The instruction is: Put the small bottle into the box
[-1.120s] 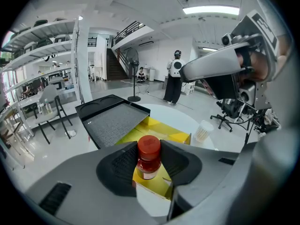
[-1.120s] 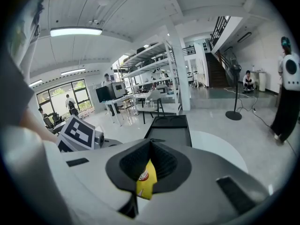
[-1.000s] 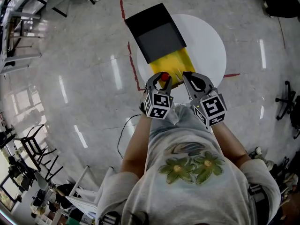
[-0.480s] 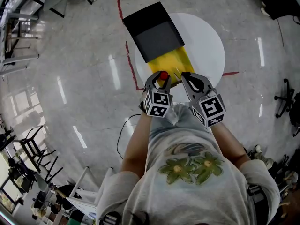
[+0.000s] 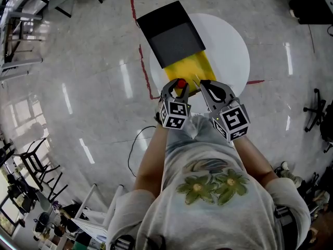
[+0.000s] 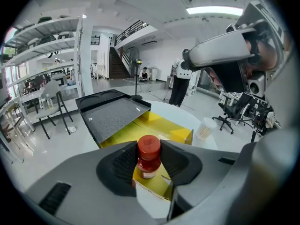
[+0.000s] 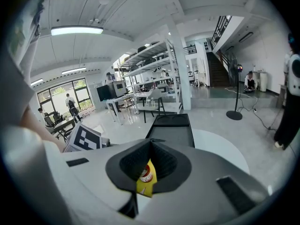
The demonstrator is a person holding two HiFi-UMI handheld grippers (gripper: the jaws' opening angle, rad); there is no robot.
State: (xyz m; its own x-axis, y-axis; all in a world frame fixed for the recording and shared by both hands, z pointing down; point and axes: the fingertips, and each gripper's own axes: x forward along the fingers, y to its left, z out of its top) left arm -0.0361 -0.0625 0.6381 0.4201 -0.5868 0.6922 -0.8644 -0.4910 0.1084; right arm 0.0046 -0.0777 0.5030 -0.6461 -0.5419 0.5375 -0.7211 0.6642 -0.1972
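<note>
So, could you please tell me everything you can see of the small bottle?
The small bottle has a red screw cap, a see-through body with reddish contents and a pale label band low down, whose print is too small to read. It is upright, gripped at cap and shoulder between the ribbed dark pads of the left gripper, over the near edge of the open yellow box. Its base appears to hang free, and nothing else touches it.

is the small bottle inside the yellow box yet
No, the small bottle is clamped between the jaws of the left gripper, not resting in the yellow box.
</note>
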